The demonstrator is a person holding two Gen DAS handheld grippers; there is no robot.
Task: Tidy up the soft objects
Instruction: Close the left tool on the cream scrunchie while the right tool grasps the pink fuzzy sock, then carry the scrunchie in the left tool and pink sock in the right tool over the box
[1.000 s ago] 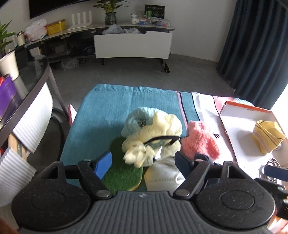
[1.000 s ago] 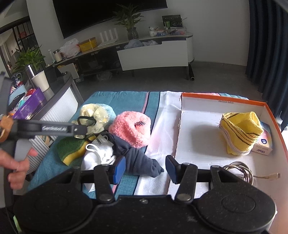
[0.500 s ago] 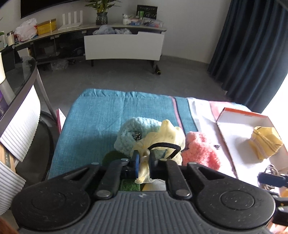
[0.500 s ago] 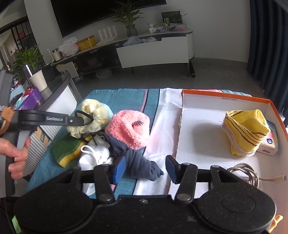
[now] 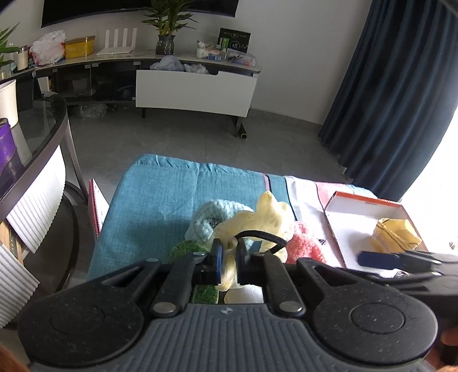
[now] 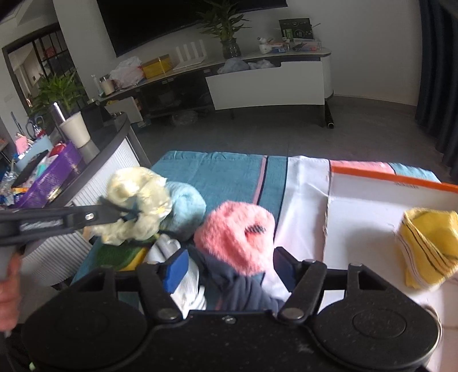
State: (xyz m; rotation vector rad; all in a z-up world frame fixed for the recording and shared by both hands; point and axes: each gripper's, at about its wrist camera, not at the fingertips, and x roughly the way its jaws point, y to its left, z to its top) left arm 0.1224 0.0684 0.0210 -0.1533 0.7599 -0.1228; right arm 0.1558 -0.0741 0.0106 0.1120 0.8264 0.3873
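Above pile, left claw tilted down

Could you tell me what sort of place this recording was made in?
Most likely a home living room: a wall-mounted television hangs above a low media console with a potted plant, and dark floor-length curtains hang beside a bright window.

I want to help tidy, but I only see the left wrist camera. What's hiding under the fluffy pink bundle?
Observer: A dark navy soft cloth pokes out from beneath the fluffy pink bundle.
Operator: Are the right tongs squeezing it?
Observer: No. The right tongs are opening, with both things between the blue pads, not gripped.
Operator: Anything else there?
Observer: A white ribbed sock lies beside the navy cloth.
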